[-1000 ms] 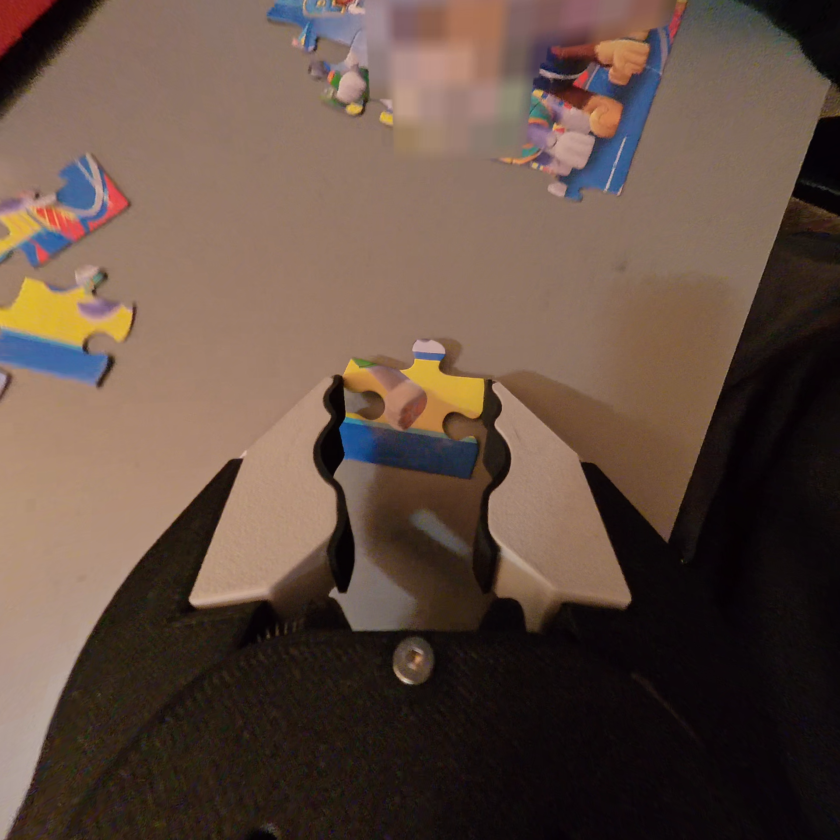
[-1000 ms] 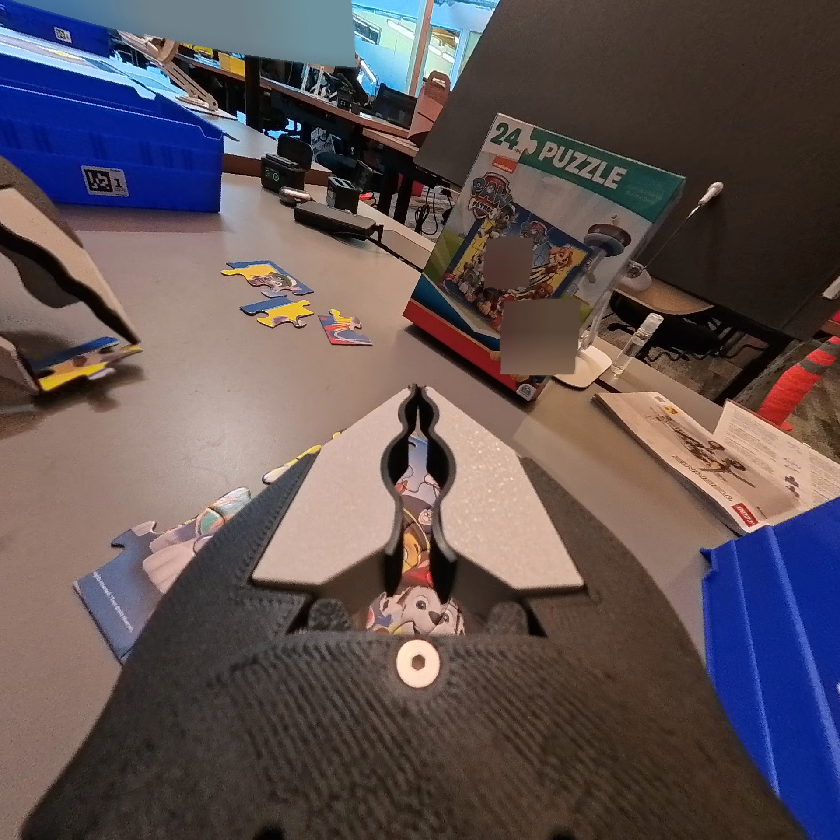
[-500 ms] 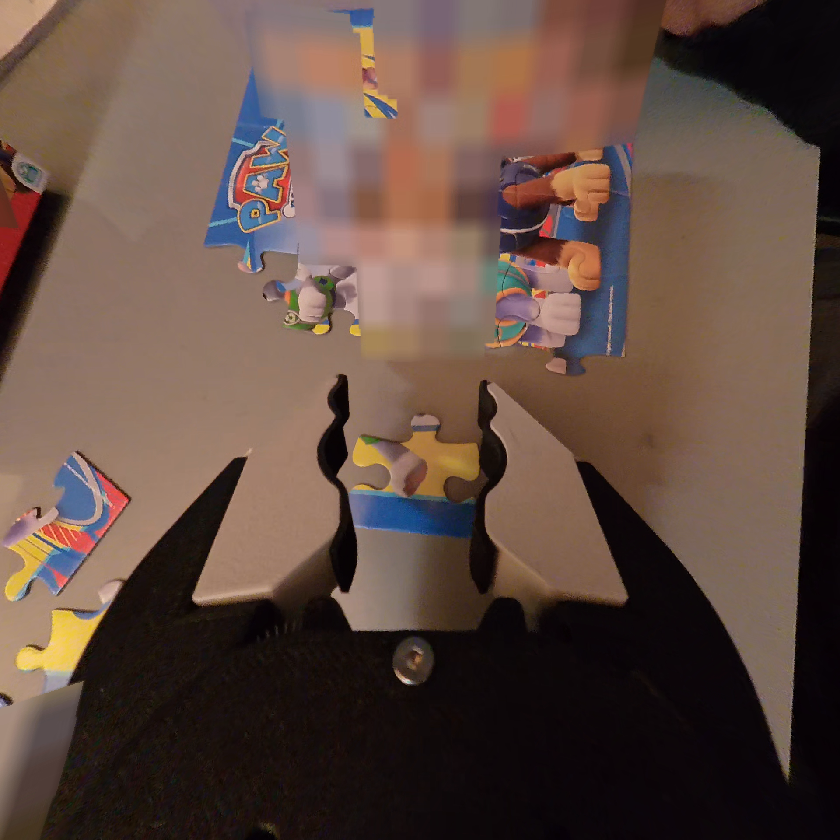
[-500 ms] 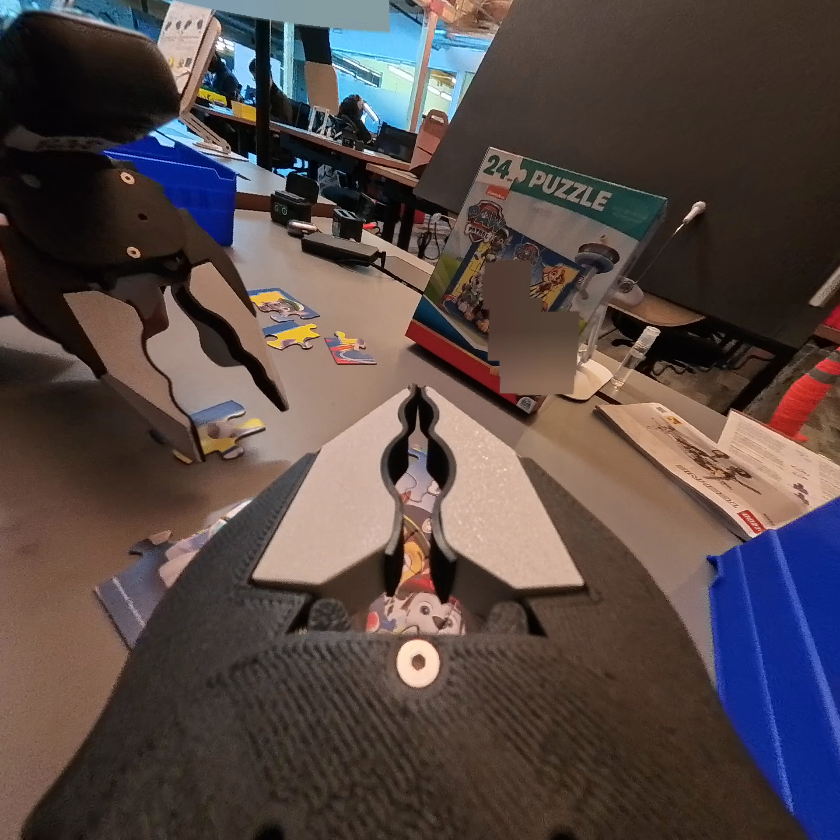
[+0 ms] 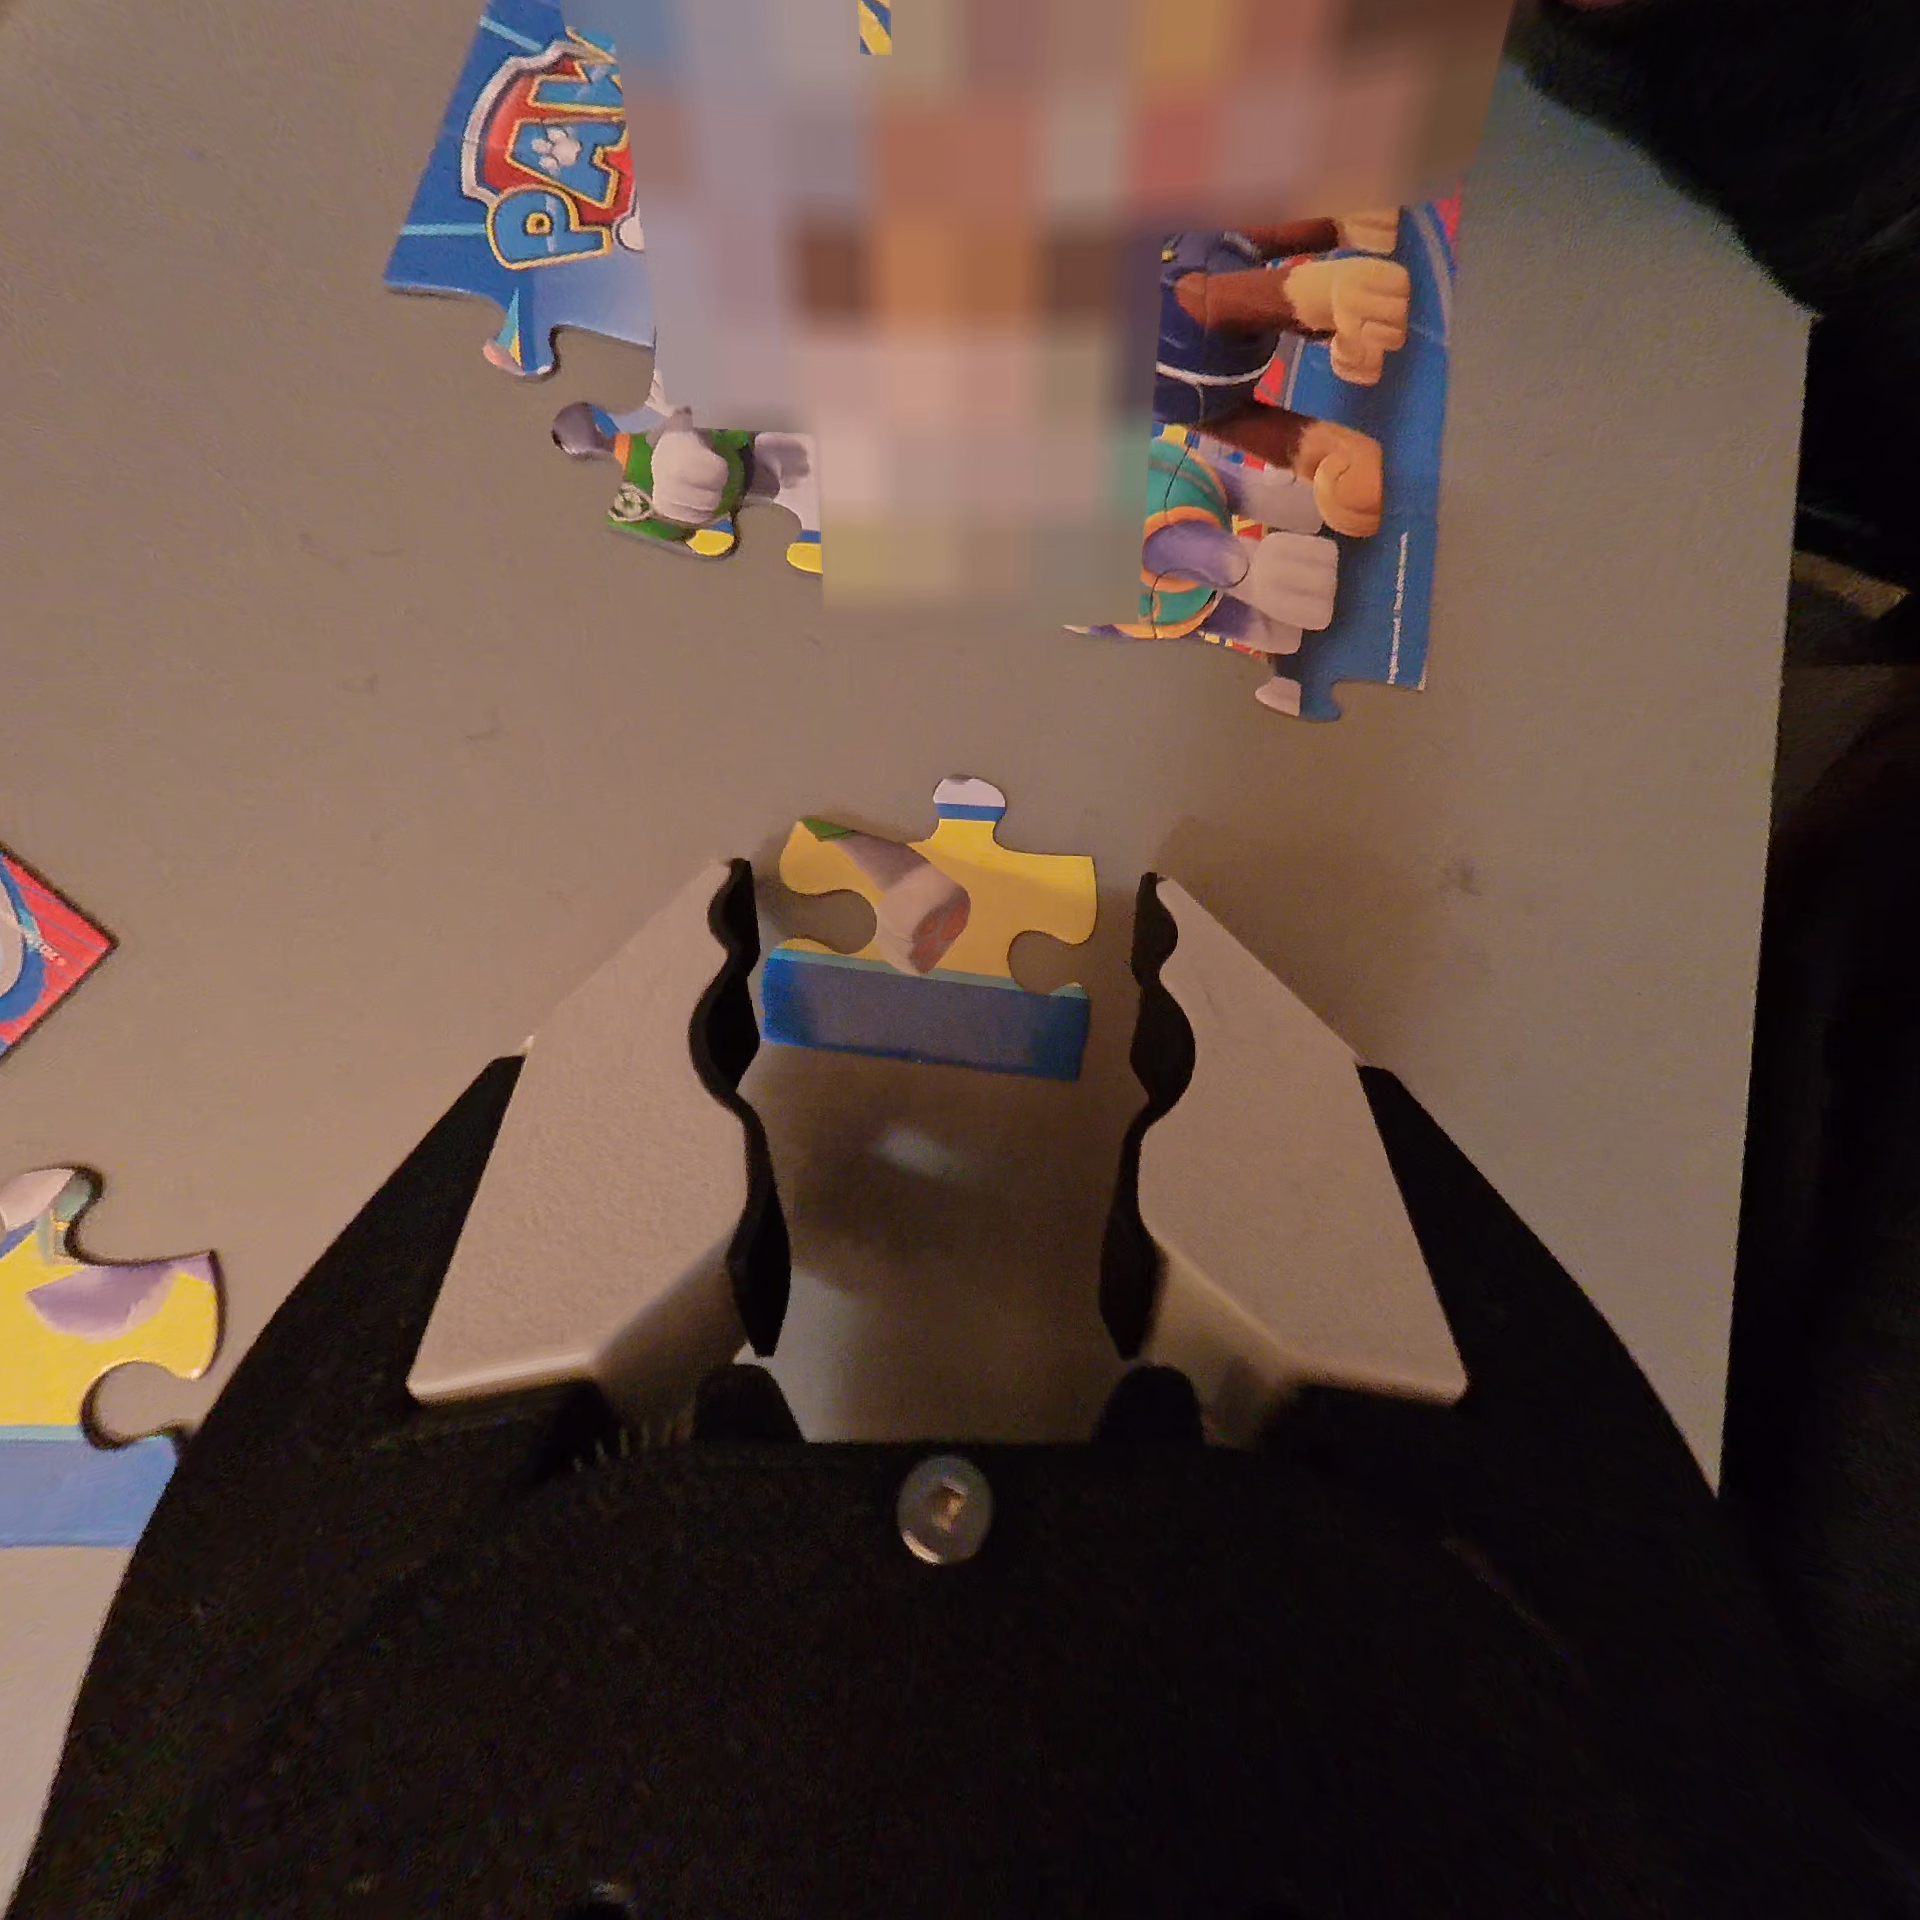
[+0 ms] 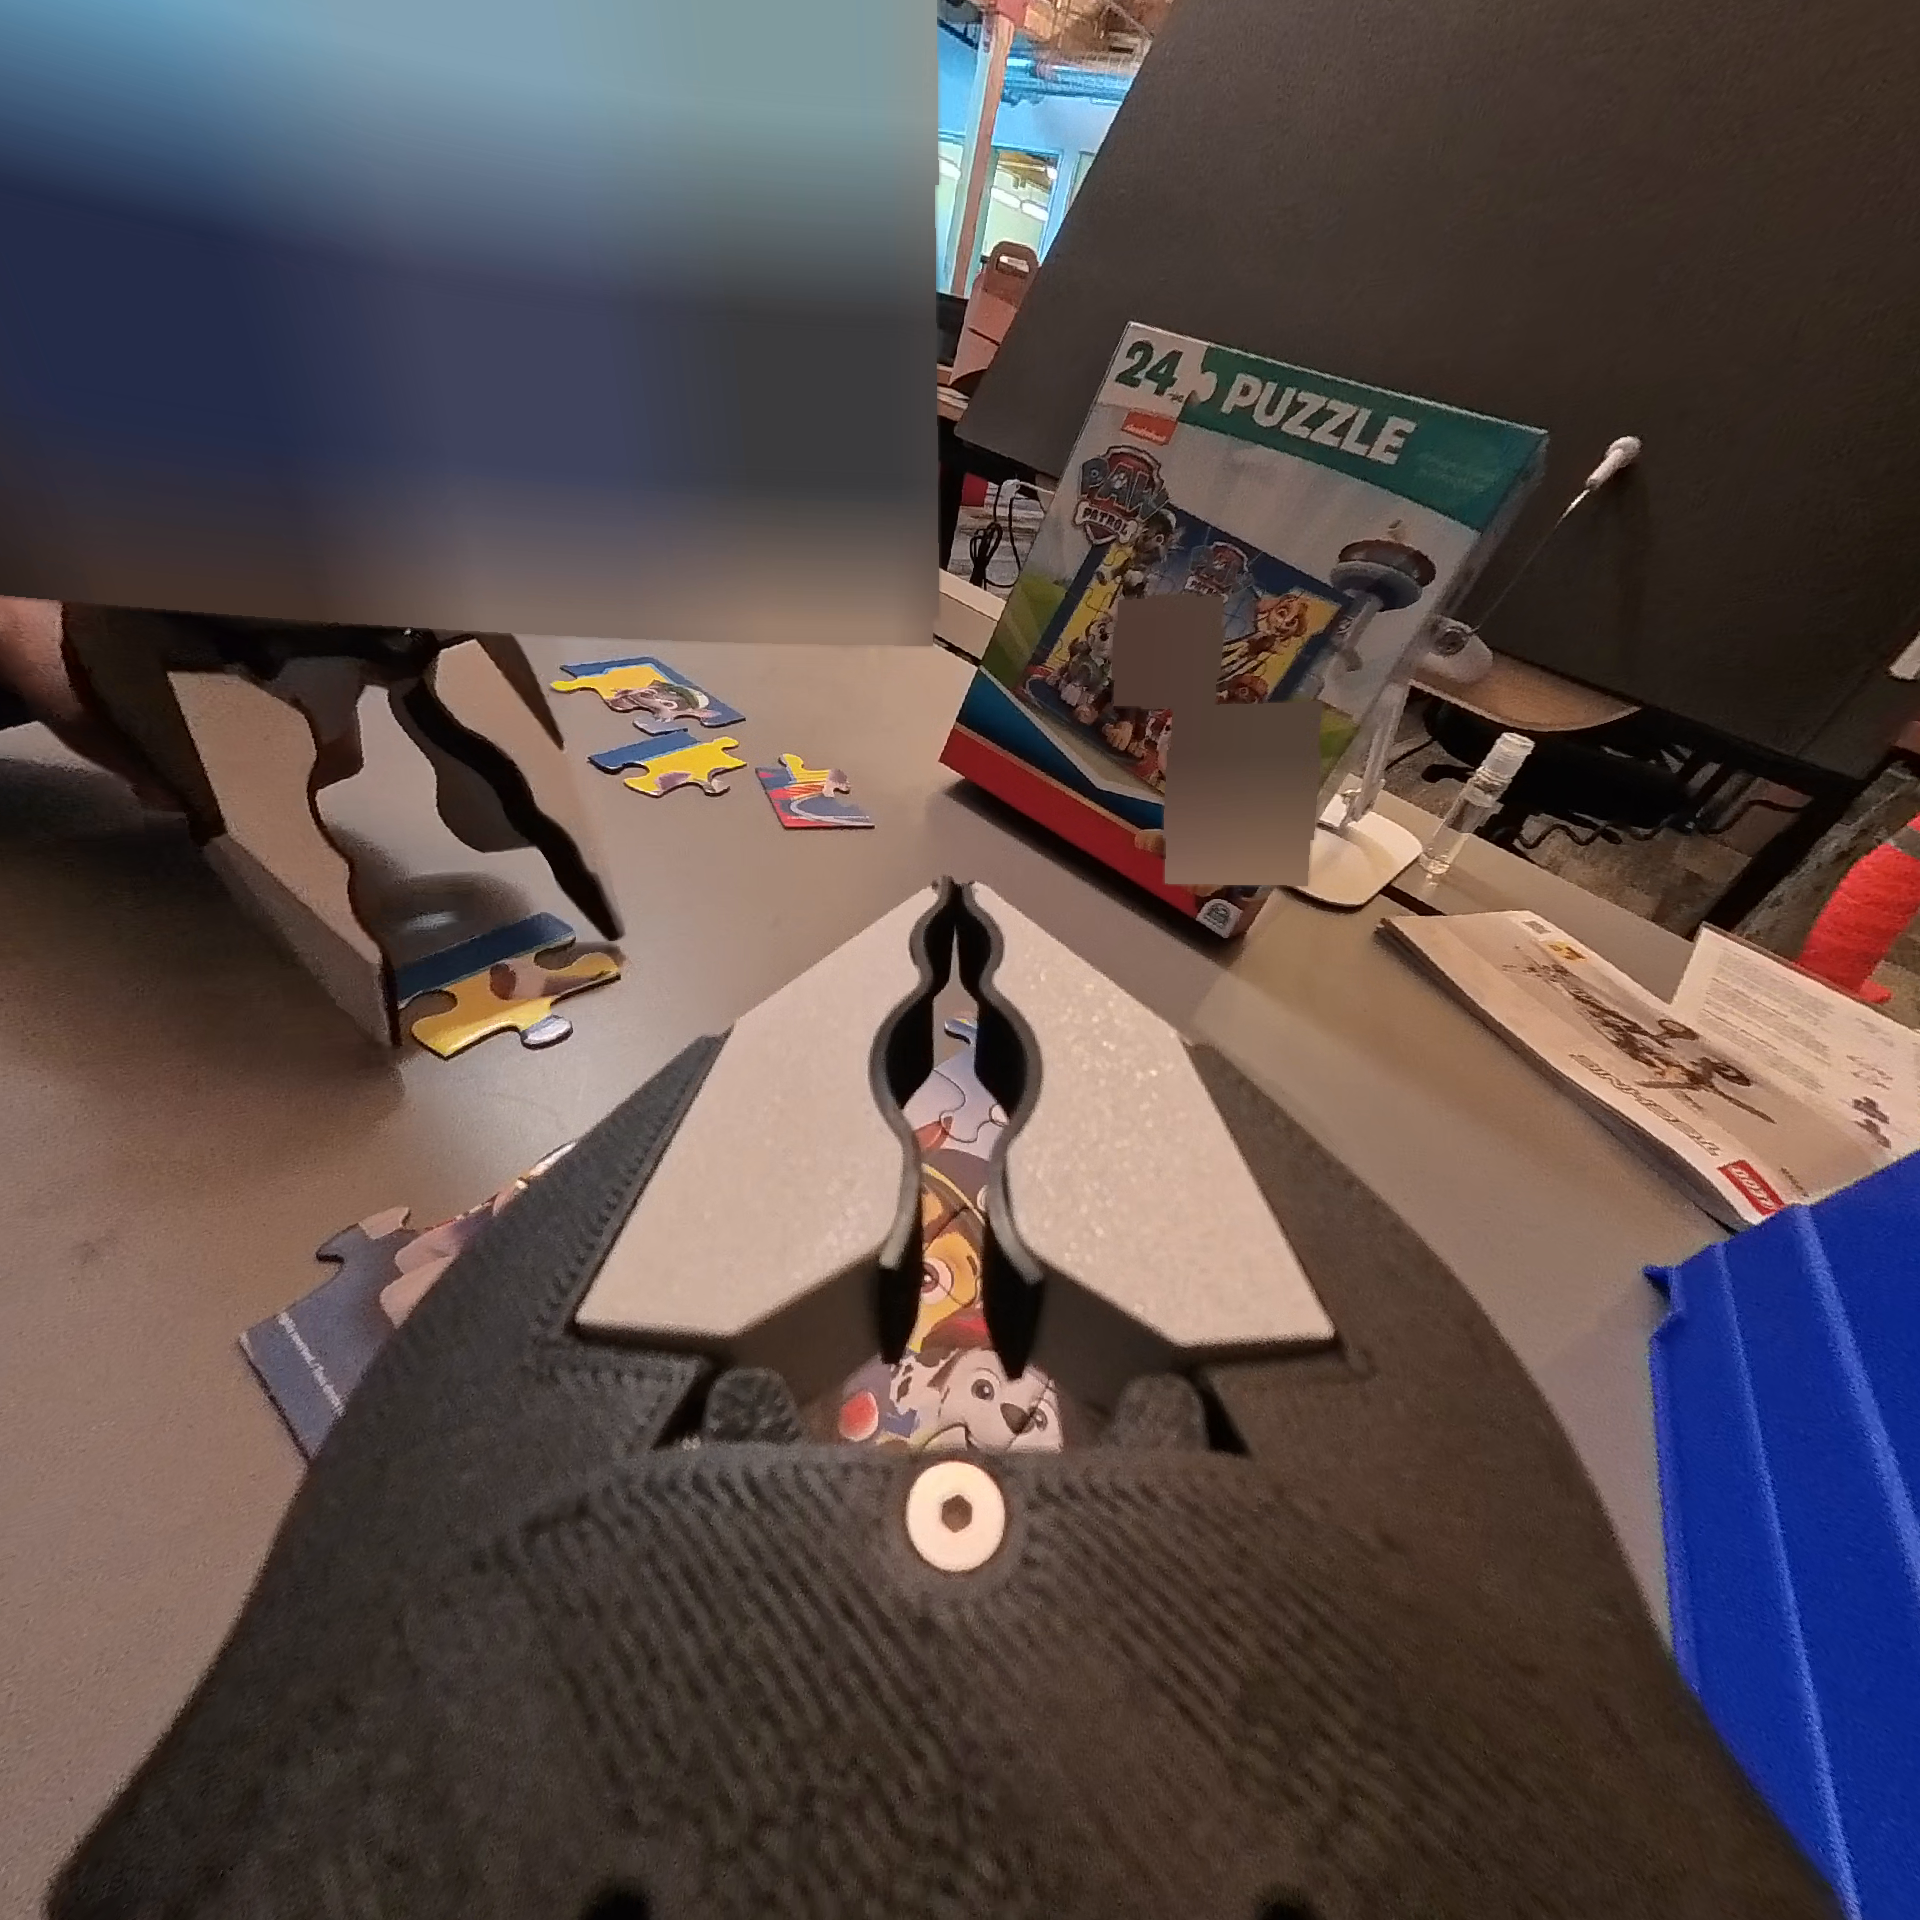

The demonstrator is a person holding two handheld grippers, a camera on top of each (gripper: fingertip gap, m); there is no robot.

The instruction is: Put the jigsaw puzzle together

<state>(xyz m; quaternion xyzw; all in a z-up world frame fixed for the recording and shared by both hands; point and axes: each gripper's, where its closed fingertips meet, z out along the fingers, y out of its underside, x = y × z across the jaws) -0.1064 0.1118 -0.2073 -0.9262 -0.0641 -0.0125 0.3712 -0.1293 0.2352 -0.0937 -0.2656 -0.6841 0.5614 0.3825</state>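
My left gripper (image 5: 942,878) is open and points down at the grey table (image 5: 312,727). A yellow and blue puzzle piece (image 5: 935,935) lies flat on the table between its fingers, with a gap on each side. The right wrist view shows the same: the left gripper (image 6: 499,982) straddles the piece (image 6: 488,992), which rests on the table. The partly assembled puzzle (image 5: 1299,468) lies just beyond the piece. My right gripper (image 6: 954,888) is shut with nothing between its tips and hovers over the assembled puzzle (image 6: 312,1351).
Loose pieces lie at the left (image 5: 94,1320) (image 5: 42,956) and farther back (image 6: 675,764) (image 6: 816,795). A puzzle box (image 6: 1247,623) stands at the back, a booklet (image 6: 1662,1060) and a blue bin (image 6: 1818,1455) at the right. The table edge (image 5: 1766,935) runs close on the right. Some 15 centimetres of space lies between my two pairs of fingers.
My left gripper carried the yellow and blue piece toward the assembled puzzle, set it on the table and opened; the piece has left its grasp. My right gripper stayed shut and nearly still.
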